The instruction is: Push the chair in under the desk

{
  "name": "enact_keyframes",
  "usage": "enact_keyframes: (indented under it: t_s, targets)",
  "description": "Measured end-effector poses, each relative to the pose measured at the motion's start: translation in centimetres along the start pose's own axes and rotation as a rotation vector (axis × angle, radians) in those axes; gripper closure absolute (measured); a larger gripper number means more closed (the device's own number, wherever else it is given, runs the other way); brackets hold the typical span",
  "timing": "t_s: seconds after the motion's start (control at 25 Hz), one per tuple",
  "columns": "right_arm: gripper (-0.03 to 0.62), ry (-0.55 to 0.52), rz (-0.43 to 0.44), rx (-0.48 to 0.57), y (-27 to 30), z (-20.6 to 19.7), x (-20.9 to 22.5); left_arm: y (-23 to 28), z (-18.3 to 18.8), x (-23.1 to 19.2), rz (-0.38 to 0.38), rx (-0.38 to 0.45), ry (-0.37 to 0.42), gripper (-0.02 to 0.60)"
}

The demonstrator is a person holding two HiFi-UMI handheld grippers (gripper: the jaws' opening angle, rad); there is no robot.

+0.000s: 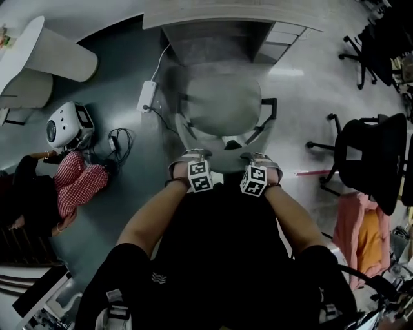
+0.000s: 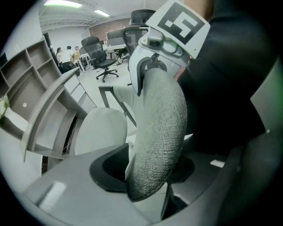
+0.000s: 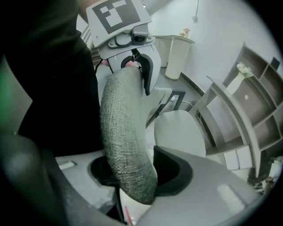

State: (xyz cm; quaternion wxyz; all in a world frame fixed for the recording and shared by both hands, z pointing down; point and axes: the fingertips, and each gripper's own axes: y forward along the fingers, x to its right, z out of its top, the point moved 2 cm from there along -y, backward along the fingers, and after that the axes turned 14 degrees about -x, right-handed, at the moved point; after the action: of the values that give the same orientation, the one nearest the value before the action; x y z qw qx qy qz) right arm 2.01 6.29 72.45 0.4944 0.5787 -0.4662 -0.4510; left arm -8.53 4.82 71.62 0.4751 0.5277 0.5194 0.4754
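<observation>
Grey woven fabric fills both claws. The left claw and the right claw are each clenched on the padded top edge of the backrest, side by side. Beyond them the chair extends toward twelve o'clock in the head view. Its seat sits at the mouth of the desk, not yet tucked under. The padding looks soft and should yield, while the frame beneath is probably stiff. On the smooth floor it likely rolls easily, so an even two-handed push on this top edge should stop it swivelling.
</observation>
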Motion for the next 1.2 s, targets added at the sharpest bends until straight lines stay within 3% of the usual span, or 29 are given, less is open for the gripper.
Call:
enact_keyframes:
  t_s: [0.6, 1.2]
  targets:
    - [0.427, -0.013, 0.004, 0.002, 2.1, 1.3, 13.2, 1.4, 0.3, -13.2, 0.013, -0.075, -0.069, 0.382]
    - [0.425, -0.079, 0.039, 0.013, 2.5, 0.6, 23.9, 1.6, 2.6, -23.1, 0.007, -0.086, -0.146, 0.380]
